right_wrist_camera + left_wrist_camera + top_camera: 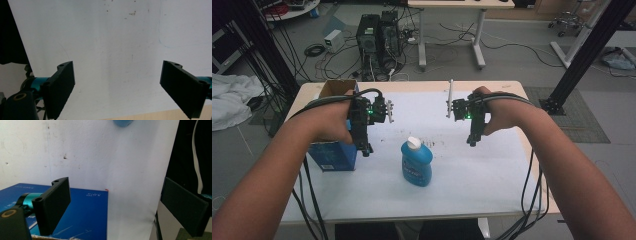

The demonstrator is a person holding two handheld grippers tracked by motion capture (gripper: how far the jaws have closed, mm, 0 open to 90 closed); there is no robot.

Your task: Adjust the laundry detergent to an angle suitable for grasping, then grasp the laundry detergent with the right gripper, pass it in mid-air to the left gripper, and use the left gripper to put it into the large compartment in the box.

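The table (507, 95) carries a white sheet, and the open cardboard box (332, 150) with blue sides sits right at its left edge, so a nudge from the left gripper (366, 149) above it could tip it off. The blue bottle (416, 164) with a white cap stands upright mid-sheet, between both grippers and touched by neither; I judge a careless sideways approach would knock it over, being tall and narrow. Both pairs of jaws stand wide apart with nothing between them, the right gripper (472, 141) hovering over bare sheet. The box's inside is hidden, the bottle's label unreadable, and the small dark specks behind it unclear.
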